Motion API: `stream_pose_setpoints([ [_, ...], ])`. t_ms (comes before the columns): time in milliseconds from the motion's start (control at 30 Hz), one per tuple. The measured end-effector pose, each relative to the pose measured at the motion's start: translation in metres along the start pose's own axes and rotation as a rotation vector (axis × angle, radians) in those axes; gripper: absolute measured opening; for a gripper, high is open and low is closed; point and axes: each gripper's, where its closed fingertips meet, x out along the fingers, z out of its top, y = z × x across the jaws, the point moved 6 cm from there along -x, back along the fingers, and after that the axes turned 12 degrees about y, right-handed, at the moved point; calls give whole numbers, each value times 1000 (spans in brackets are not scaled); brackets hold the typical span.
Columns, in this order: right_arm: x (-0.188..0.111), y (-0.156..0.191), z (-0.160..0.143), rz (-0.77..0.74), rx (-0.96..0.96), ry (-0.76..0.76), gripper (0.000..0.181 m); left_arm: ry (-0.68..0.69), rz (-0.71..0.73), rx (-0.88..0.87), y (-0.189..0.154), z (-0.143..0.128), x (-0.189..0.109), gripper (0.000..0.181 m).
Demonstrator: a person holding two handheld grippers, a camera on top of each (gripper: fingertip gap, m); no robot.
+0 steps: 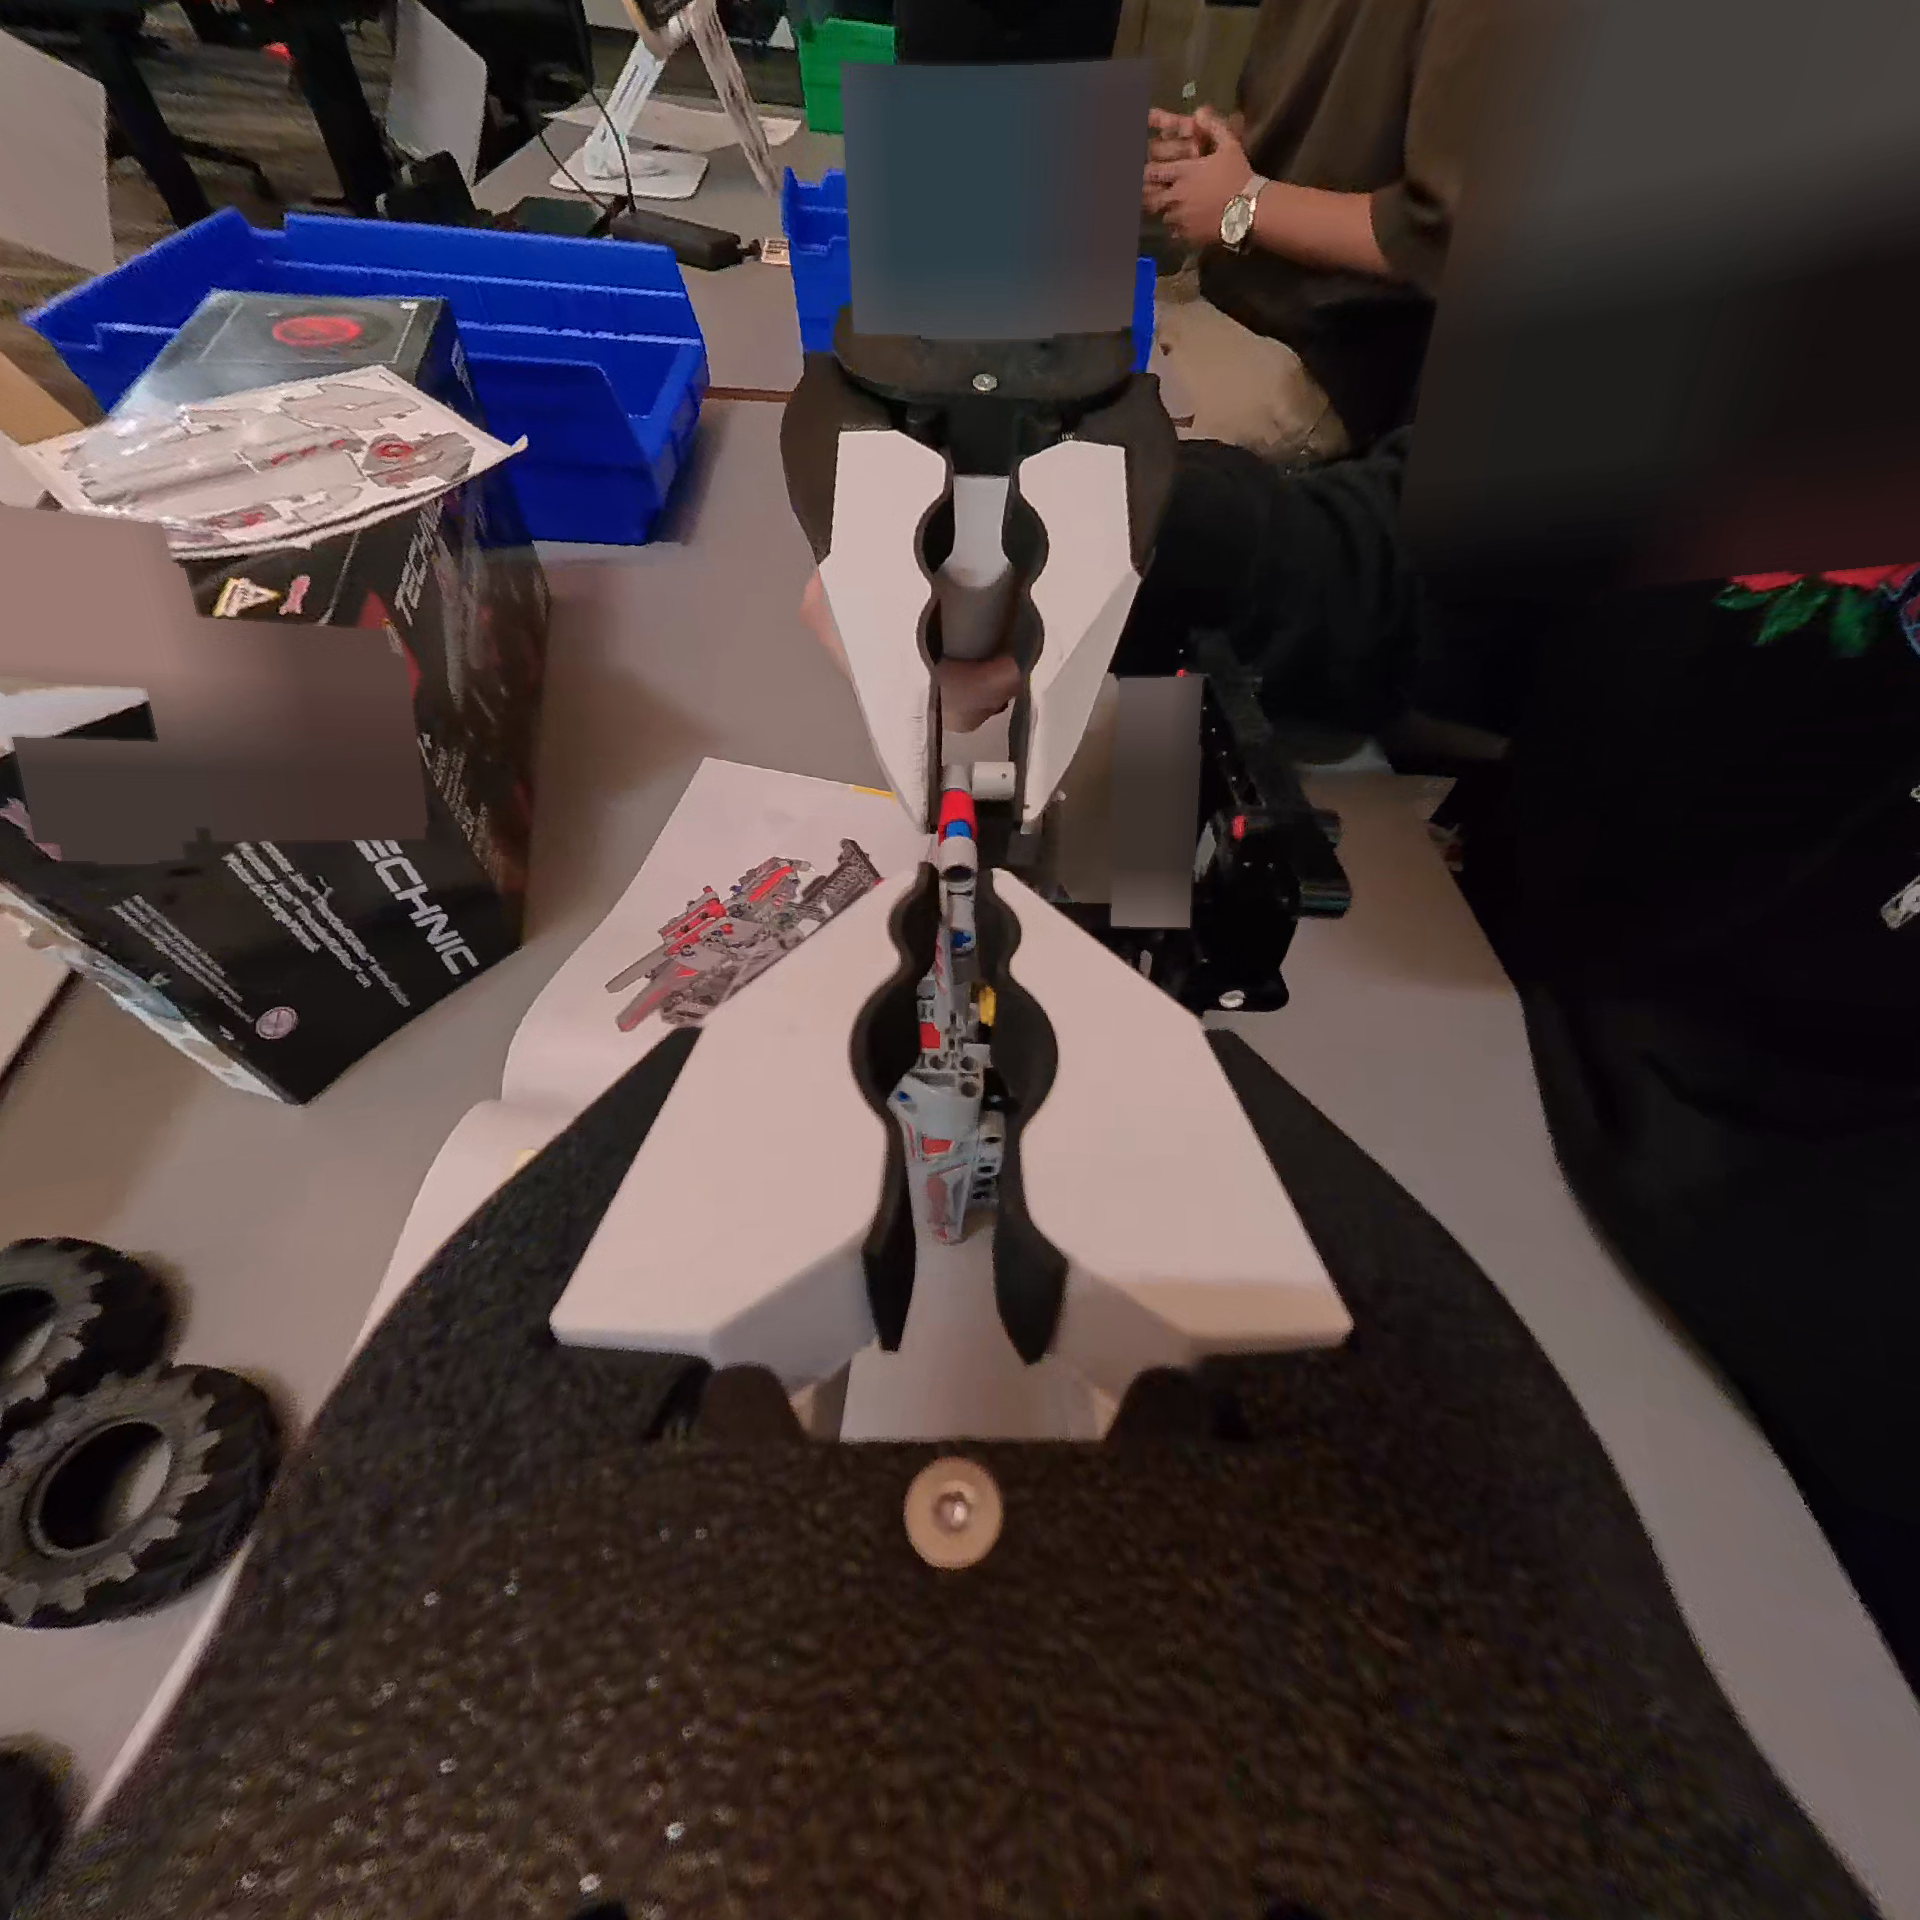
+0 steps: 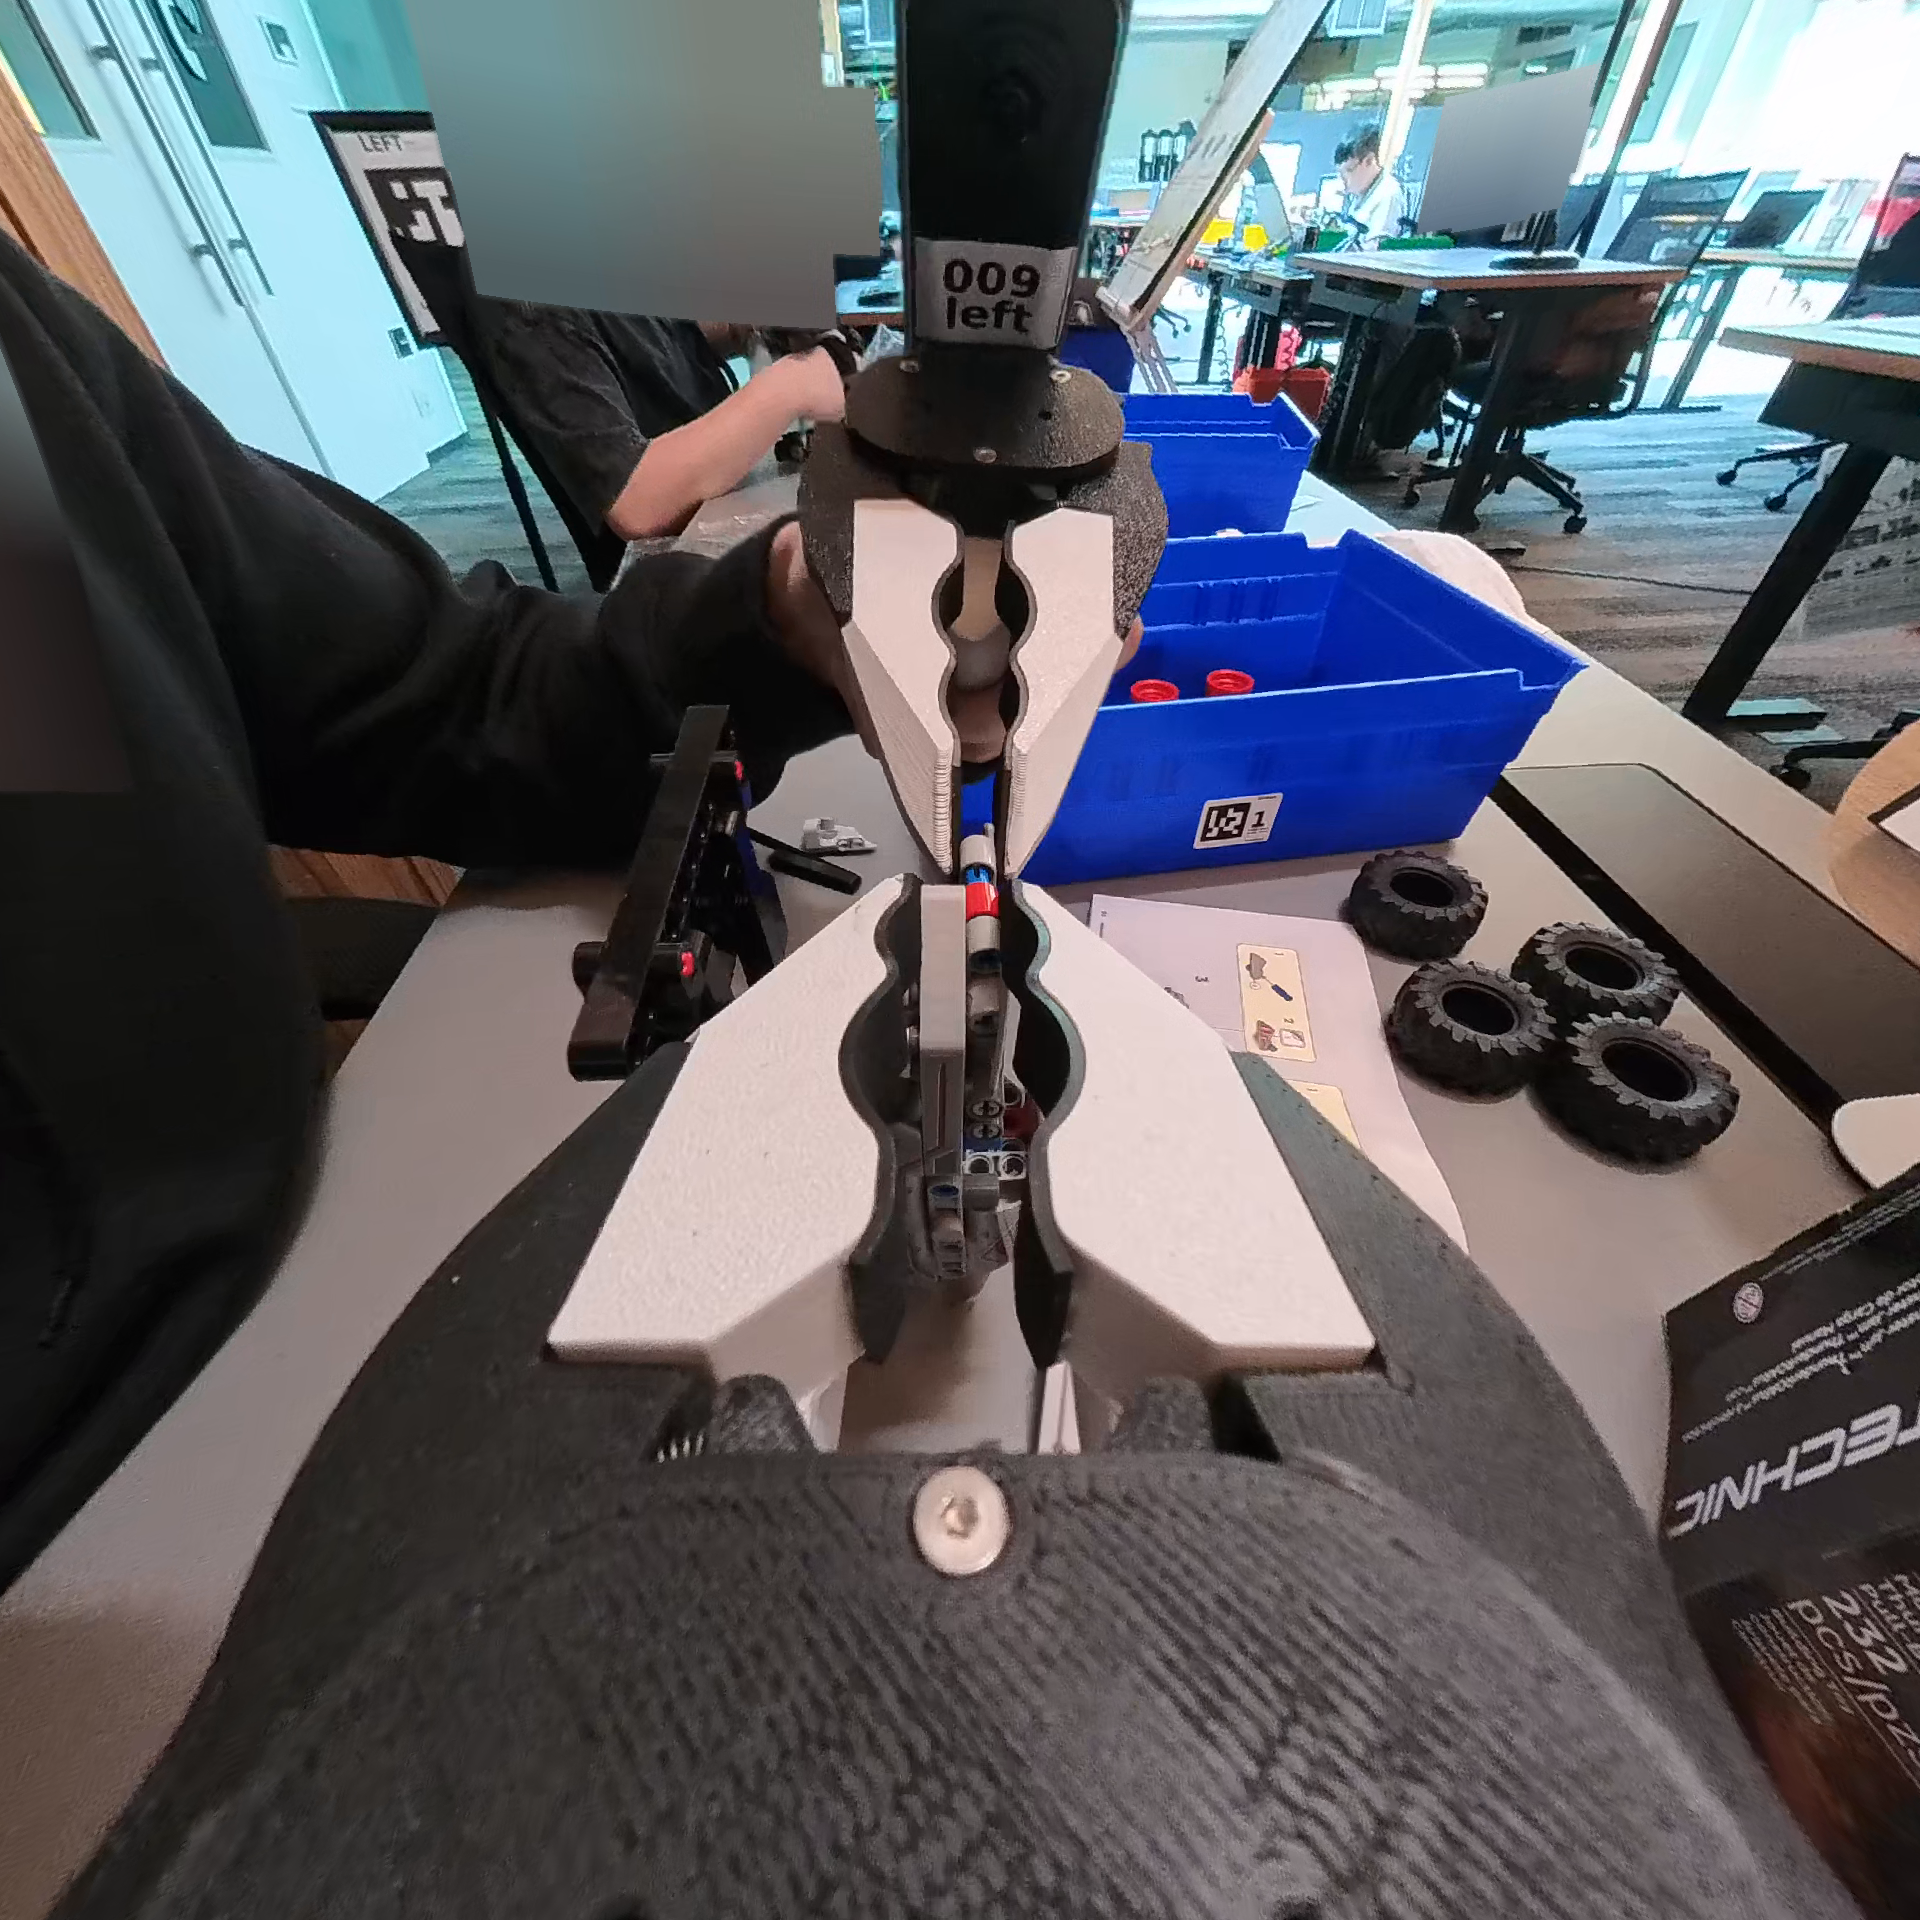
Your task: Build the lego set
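My two grippers face each other tip to tip above the table. My left gripper (image 1: pixel 958 883) is shut on a grey lego assembly with red markings (image 1: pixel 951 1122) that runs along the gap between its fingers. My right gripper (image 2: pixel 966 894) is shut on a grey lego assembly with a flat grey panel (image 2: pixel 940 997). A short red, white and blue pin stack (image 1: pixel 954 826) bridges the two sets of tips; it also shows in the right wrist view (image 2: pixel 979 899). I cannot tell whether both grippers hold one assembly or two. The right gripper (image 1: pixel 977 805) and left gripper (image 2: pixel 977 857) show opposite.
An open instruction booklet (image 1: pixel 748 894) lies under the grippers. A black lego frame (image 2: pixel 665 904) stands nearby. Several black tyres (image 2: pixel 1475 1023) lie by a blue bin (image 2: pixel 1330 727) holding red caps (image 2: pixel 1153 689). The black set box (image 1: pixel 312 831) stands beside more blue bins (image 1: pixel 468 332). People sit behind. My left and right fingertips are right by each other.
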Motion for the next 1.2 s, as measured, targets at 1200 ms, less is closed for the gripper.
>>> stream_pose_setpoints([
  [1200, -23, 11, -9, -136, 184, 190, 55, 15, 142, 178, -12, 10, 8, 6],
])
